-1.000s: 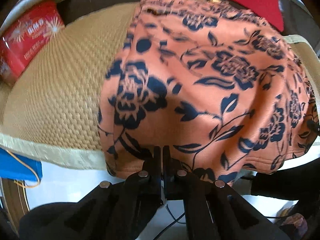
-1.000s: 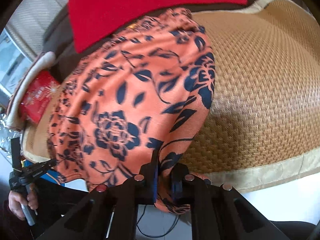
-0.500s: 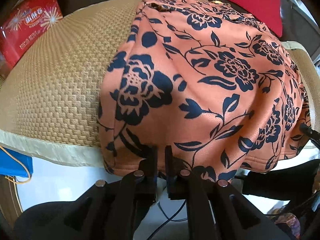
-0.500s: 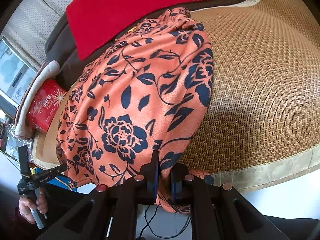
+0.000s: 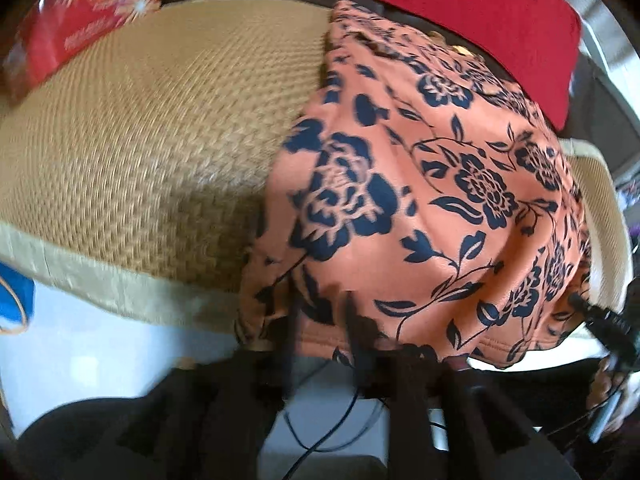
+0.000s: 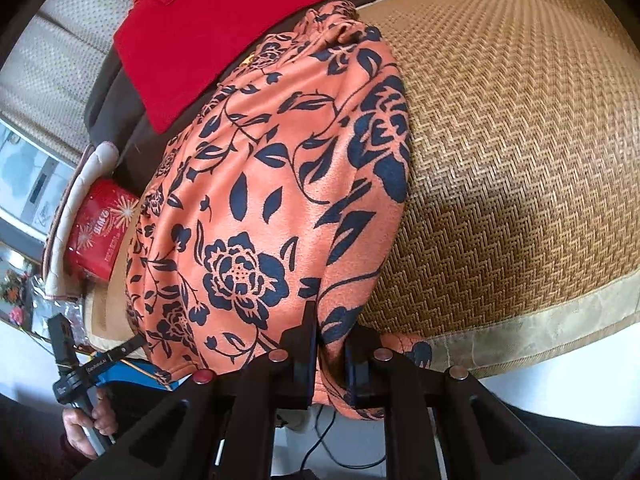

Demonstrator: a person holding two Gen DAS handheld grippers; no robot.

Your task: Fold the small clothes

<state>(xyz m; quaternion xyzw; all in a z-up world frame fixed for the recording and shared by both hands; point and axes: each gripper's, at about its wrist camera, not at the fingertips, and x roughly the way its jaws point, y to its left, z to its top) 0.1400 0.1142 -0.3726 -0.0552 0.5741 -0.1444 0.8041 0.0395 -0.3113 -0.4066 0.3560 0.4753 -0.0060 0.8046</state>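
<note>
An orange garment with dark blue flowers (image 5: 432, 200) lies on a woven straw mat (image 5: 160, 152), its near hem hanging over the mat's front edge. My left gripper (image 5: 320, 320) is blurred, its jaws now standing apart around the hem's left corner. My right gripper (image 6: 328, 344) is shut on the hem's right corner of the garment (image 6: 256, 208), over the front edge of the mat (image 6: 520, 140). The left gripper also shows in the right wrist view (image 6: 120, 350), held by a hand.
A red cloth (image 5: 460, 12) lies behind the garment, also in the right wrist view (image 6: 224, 32). A red tin (image 5: 80, 28) stands at the mat's far left. A blue bag (image 5: 14, 300) and white floor lie below the mat's front edge.
The left jaws, pinched on the hem before, have spread apart, and the left camera has swung so the garment sits further right. The right gripper has kept its hold.
</note>
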